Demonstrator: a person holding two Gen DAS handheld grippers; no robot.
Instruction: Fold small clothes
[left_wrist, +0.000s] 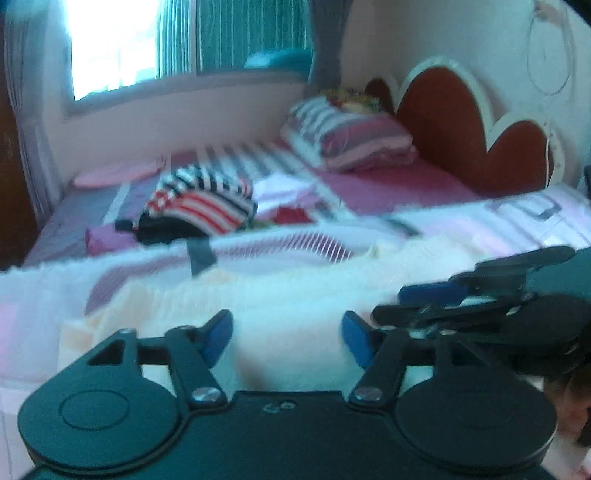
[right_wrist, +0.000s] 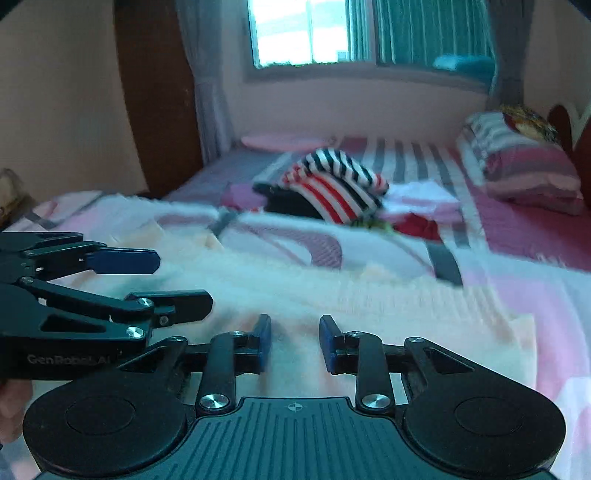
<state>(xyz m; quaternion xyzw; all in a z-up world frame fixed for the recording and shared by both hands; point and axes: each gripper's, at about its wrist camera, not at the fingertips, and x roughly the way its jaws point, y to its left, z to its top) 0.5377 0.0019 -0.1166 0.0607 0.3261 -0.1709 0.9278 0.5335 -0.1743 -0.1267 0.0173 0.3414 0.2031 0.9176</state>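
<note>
A pale peach ribbed garment (left_wrist: 280, 295) lies flat on the pink and white blanket (left_wrist: 517, 221) in front of both grippers; it also shows in the right wrist view (right_wrist: 424, 306). My left gripper (left_wrist: 287, 338) is open just above it, holding nothing. My right gripper (right_wrist: 294, 343) is open above the same garment, holding nothing. Each gripper shows in the other's view: the right gripper (left_wrist: 461, 291) beside the left one, the left gripper (right_wrist: 147, 280) at the left edge. Both views are blurred.
A heap of clothes, with a red, white and navy striped piece (left_wrist: 207, 199) (right_wrist: 340, 184) on top, lies farther back on the bed. Striped pillows (left_wrist: 351, 140) (right_wrist: 524, 166) rest by the red headboard (left_wrist: 461, 122). A window (right_wrist: 314, 29) is behind.
</note>
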